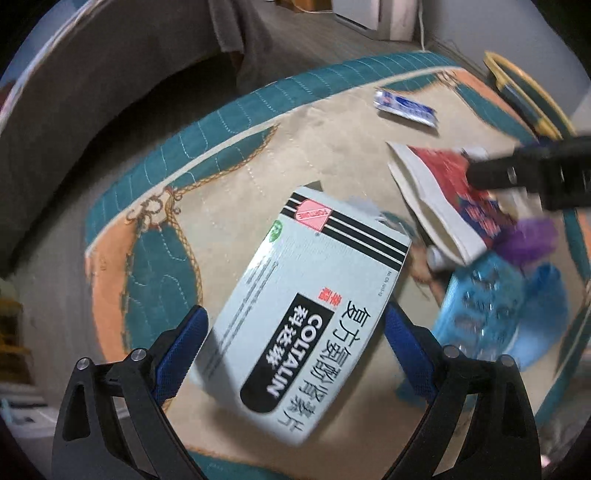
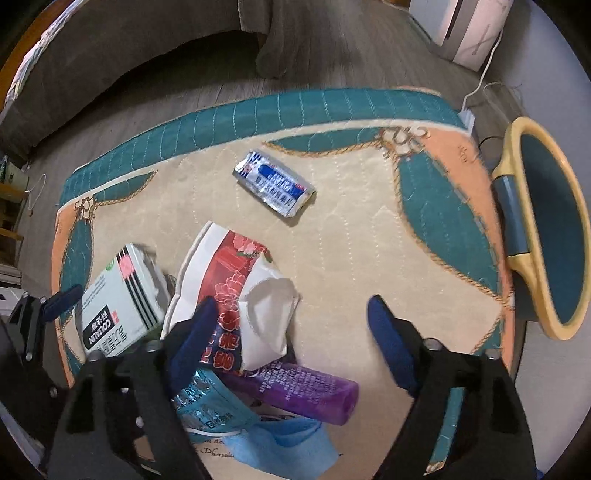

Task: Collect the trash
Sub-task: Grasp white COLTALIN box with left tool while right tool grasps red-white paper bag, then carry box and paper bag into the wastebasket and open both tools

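A pale Coltalin medicine box (image 1: 306, 314) lies on the quilted mat between the wide-open fingers of my left gripper (image 1: 293, 332); whether they touch it I cannot tell. It also shows in the right wrist view (image 2: 118, 299). My right gripper (image 2: 291, 325) is open above a torn red and white tissue pack (image 2: 236, 280), a purple tube (image 2: 299, 391) and a blue wrapper (image 2: 207, 402). A silver and blue wrapper (image 2: 275, 184) lies farther off. A teal bin with a yellow rim (image 2: 554, 236) stands at the right.
The mat (image 2: 351, 258) covers a low table above a grey wood floor (image 2: 221, 77). A grey sofa (image 2: 110, 48) stands beyond. A white appliance (image 2: 469, 29) and its cable sit at the far right. A blue face mask (image 2: 280, 443) lies near the front edge.
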Motion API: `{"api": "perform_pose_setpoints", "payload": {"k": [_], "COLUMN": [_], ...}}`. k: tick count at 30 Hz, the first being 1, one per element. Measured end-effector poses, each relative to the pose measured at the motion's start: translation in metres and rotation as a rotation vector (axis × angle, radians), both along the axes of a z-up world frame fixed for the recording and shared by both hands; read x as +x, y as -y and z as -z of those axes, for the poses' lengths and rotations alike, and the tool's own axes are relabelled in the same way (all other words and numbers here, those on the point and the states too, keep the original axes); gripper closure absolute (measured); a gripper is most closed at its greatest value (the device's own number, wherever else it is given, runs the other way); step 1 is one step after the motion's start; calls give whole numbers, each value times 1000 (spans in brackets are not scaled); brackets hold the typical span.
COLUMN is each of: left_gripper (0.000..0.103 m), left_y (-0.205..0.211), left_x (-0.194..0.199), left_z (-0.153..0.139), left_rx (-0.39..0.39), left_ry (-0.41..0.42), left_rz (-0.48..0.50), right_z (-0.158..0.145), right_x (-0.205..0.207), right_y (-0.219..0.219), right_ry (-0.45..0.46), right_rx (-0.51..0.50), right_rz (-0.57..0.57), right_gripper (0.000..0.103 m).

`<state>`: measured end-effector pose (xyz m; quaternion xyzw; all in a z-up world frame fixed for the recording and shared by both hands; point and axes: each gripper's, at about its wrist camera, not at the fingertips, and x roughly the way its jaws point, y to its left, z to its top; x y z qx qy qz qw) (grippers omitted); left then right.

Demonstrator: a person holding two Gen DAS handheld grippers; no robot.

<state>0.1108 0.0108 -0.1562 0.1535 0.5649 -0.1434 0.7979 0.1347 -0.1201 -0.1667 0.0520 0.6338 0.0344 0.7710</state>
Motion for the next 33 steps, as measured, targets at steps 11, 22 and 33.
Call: {"api": "perform_pose_setpoints", "payload": {"k": [11, 22, 33], "left_gripper": [20, 27, 27], "left_y": [-3, 22, 20], "left_x": [8, 8, -11], "left_z": [-3, -34, -37], "left_rx": [-64, -64, -96], "left_ry": [-36, 29, 122], "left_rz": [-23, -20, -46], "right_z": [-1, -30, -59], "right_x": [6, 0, -8], "right_y": [-6, 9, 69], "right_ry": [-20, 66, 130], "right_rx": [104, 81, 84], "right_rz": [-33, -36, 55], "right_gripper": [85, 91, 91]}}
